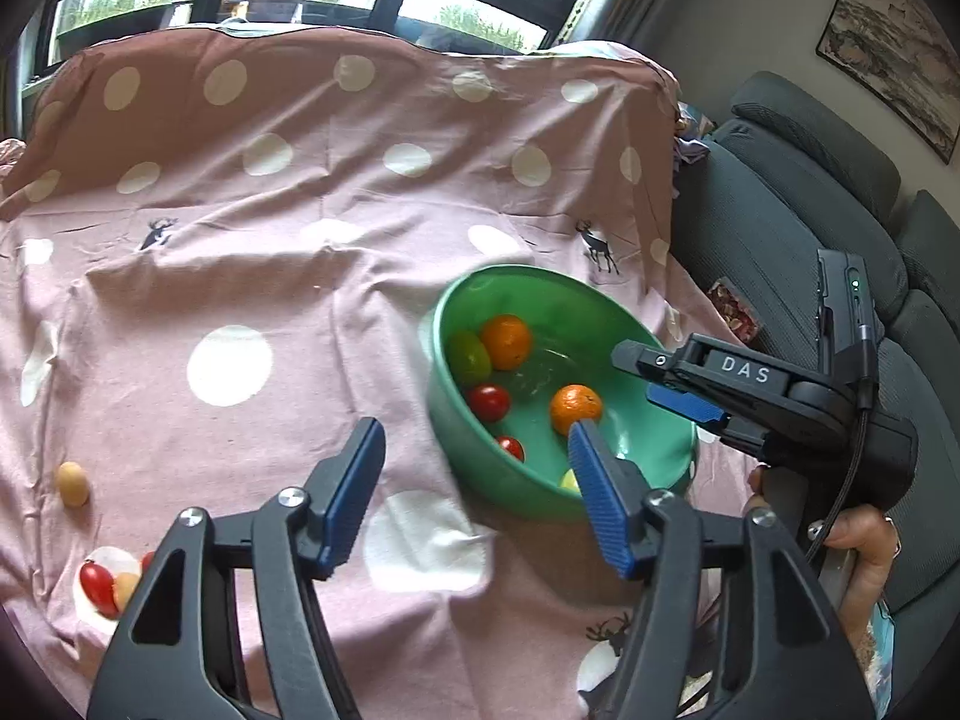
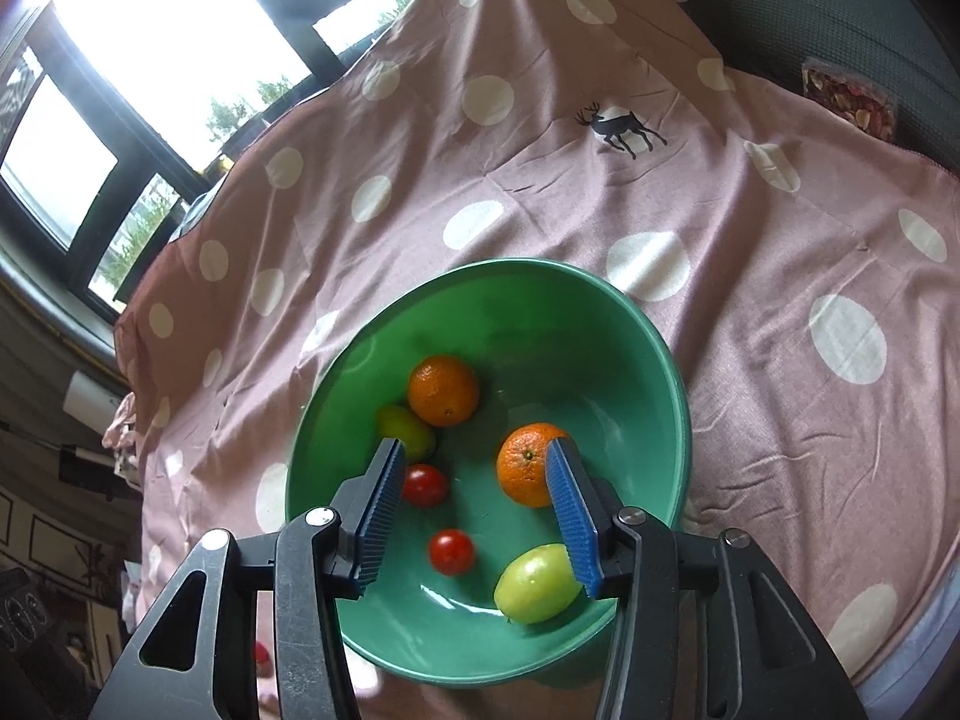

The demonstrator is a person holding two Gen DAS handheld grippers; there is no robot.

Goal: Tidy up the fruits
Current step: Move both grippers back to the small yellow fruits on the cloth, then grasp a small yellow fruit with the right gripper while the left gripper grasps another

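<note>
Over the green bowl [image 2: 600, 324] on the counter, my right gripper [image 2: 474, 510] hangs wide open and empty above oranges, tomatoes and green fruits; my left gripper [image 1: 474, 492] gapes empty beside it.

Green bowl [image 2: 630, 324] set on a pink polka-dot cloth [image 2: 750, 228], two oranges [image 2: 443, 390], two red tomatoes [image 2: 451, 551] and two green fruits [image 2: 537, 583] held inside, right gripper [image 2: 474, 516] spread wide above them.
</note>
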